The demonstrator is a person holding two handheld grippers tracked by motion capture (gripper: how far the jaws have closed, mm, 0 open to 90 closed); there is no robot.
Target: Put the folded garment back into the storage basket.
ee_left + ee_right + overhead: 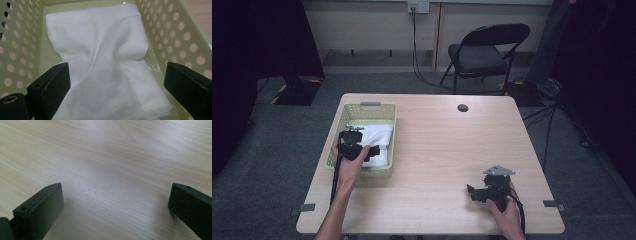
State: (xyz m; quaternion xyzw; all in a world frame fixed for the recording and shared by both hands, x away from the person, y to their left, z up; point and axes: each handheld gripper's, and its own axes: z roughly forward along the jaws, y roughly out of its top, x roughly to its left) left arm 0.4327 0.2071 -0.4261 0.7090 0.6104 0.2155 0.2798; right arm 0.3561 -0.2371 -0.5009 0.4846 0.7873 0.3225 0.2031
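the white cloth (pixel 105 62) lies crumpled inside the pale green perforated basket (pixel 343 120), covering most of its floor; in the high view the cloth (pixel 377 140) occupies the basket's middle and near part. folds run lengthwise through the fabric, and one edge is tucked toward the far wall of the basket (pixel 175 30).

the left gripper (pixel 116 82) is positioned over the near end of the cloth, its two black jaws spread wide with the fabric showing between them. nothing is clamped; whether the jaw tips touch the cloth cannot be determined. in the high view the left gripper (pixel 354 147) sits at the near part of the basket, held by the person's left hand (pixel 348 167), with a cable trailing back along the forearm.

the basket stands on the left part of the wooden table (pixel 437 145), close to its left edge.

the right gripper (pixel 115 205) is well apart from the basket, near the table's front right corner. its jaws are wide apart, holding nothing, with bare wood grain (pixel 112 157) between them. in the high view the right gripper (pixel 489 190) carries a grey three-cornered plate on top and is gripped by the right hand (pixel 507 212).

beyond the table stands a black folding chair (pixel 484 50) on grey floor.
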